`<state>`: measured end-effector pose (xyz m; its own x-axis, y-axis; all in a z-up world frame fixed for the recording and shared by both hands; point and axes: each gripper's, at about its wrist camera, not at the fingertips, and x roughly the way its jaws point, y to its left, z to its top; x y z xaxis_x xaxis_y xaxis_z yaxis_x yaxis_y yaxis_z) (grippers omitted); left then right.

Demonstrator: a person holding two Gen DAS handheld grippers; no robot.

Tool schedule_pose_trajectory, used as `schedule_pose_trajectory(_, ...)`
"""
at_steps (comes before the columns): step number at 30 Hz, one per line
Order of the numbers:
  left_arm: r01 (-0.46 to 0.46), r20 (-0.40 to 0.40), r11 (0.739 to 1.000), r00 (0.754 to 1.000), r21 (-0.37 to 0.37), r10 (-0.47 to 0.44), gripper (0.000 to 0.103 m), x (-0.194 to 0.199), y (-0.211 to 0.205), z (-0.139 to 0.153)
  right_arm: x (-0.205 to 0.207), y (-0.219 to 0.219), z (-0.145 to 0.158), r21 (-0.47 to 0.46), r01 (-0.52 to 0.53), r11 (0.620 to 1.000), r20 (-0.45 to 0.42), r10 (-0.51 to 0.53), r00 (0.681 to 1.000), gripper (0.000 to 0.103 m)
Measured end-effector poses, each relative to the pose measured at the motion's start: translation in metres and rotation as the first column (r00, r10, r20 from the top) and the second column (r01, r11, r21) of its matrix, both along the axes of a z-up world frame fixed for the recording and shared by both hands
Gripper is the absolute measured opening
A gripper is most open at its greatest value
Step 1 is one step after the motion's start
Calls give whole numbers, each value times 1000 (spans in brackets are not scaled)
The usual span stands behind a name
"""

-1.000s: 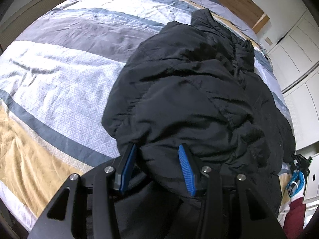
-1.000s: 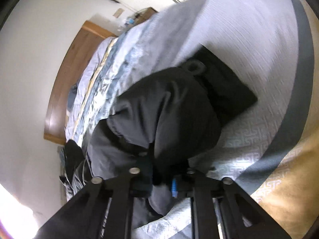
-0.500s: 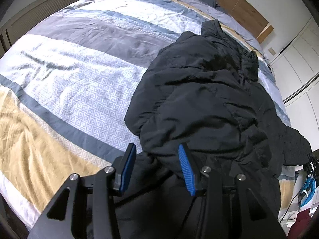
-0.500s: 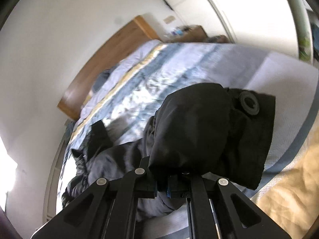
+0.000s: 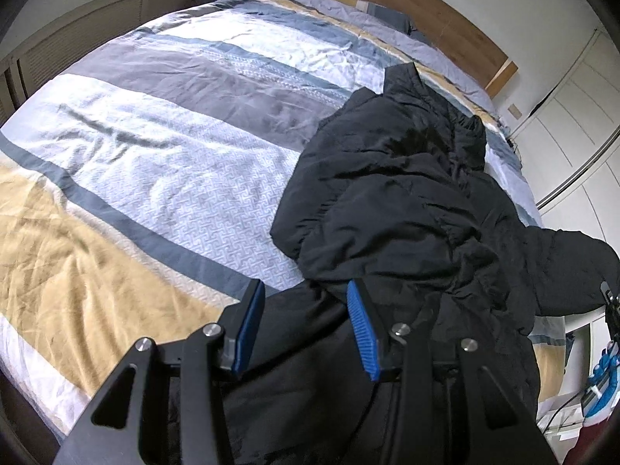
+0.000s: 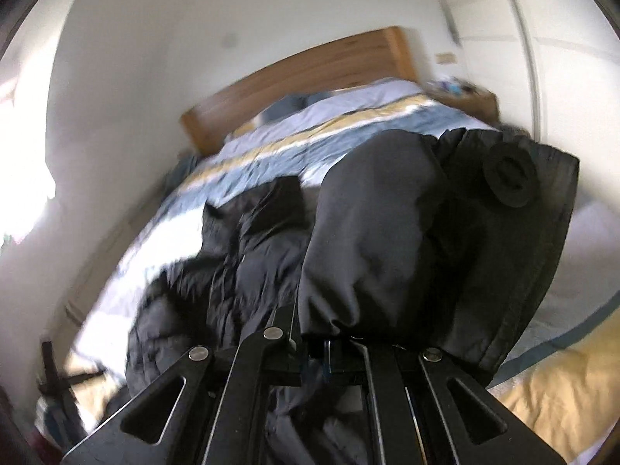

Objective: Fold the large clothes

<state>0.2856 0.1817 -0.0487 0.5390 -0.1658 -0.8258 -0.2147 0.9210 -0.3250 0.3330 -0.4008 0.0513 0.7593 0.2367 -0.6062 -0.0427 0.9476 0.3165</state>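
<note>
Folding has barely begun: the black jacket (image 5: 407, 209) lies crumpled on the striped bed (image 5: 155, 162). Our left gripper (image 5: 306, 329) hangs released above its hem; our right gripper (image 6: 329, 343) is clenched on a lifted sleeve (image 6: 407, 240).

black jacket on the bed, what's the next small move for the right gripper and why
Probably carry the held sleeve across and lay it on the black jacket. The right gripper is shut on that sleeve, lifted above the striped bedspread, while the left gripper is open, holding nothing.
</note>
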Motion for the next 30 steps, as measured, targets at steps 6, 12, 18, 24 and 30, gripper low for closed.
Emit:
schedule_pose_trajectory(6, -11, 22, 1000, 1000, -13, 12, 42, -17, 11, 6, -15, 81, -9, -142, -175, 974, -47, 170, 984, 5)
schedule_pose_trajectory(12, -32, 40, 999, 999, -31, 34, 42, -31, 26, 10, -29, 144, -45, -233, -306, 923, -149, 277, 949, 5)
schedule_pose_trajectory(18, -54, 43, 998, 997, -42, 56, 42, -45, 40, 10, -41, 194, -78, -323, -411, 852, -232, 350, 908, 5)
schedule_pose_trajectory(24, -65, 45, 997, 997, -43, 67, 42, -56, 48, 12, -42, 220, -102, -290, -481, 828, -297, 399, 867, 18)
schedule_pose_trajectory(30, -37, 63, 999, 997, -20, 38, 42, -58, 40, 26, -58, 224, -101, -253, -500, 829, -289, 428, 856, 37)
